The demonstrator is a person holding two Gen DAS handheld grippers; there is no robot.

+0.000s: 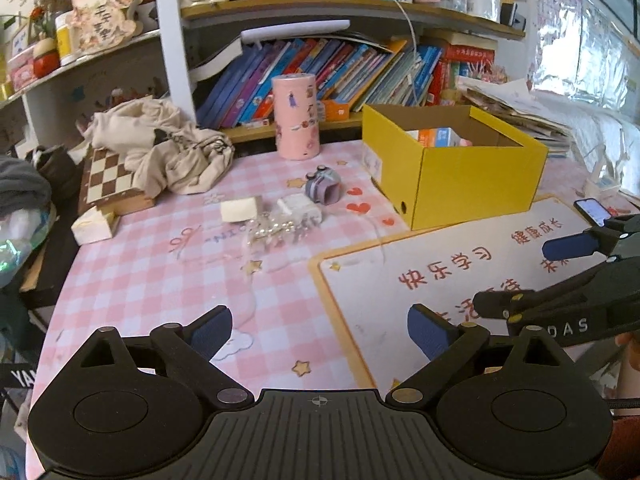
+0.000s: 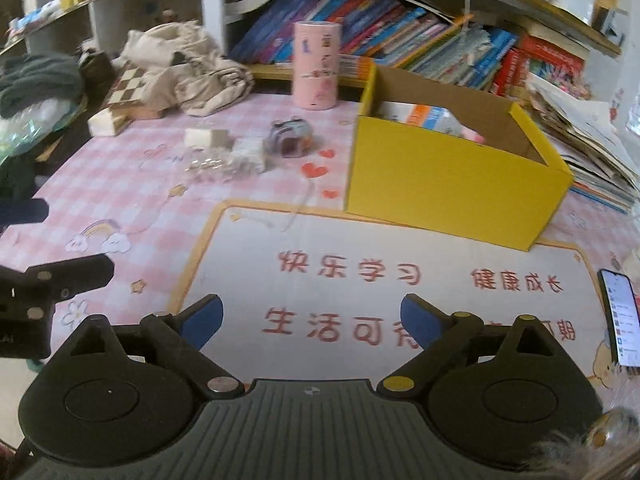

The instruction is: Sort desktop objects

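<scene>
A yellow cardboard box (image 1: 460, 176) stands open on the desk and holds a blue-orange carton (image 1: 436, 136); it also shows in the right wrist view (image 2: 448, 184). Loose items lie left of it: a purple toy camera (image 1: 323, 186), a white charger (image 1: 298, 209), a white block (image 1: 239, 209), a clear pearl hair clip (image 1: 276, 234) and a pink cylinder (image 1: 296, 116). My left gripper (image 1: 320, 330) is open and empty above the pink checked cloth. My right gripper (image 2: 312, 318) is open and empty above the white desk mat (image 2: 380, 280).
A chessboard box (image 1: 110, 184) under a beige cloth bag (image 1: 168, 152) sits at the left. Books fill the shelf (image 1: 340, 76) behind. A lit phone (image 2: 620, 316) lies on the mat's right edge. Paper stacks (image 2: 580, 140) lie at the right.
</scene>
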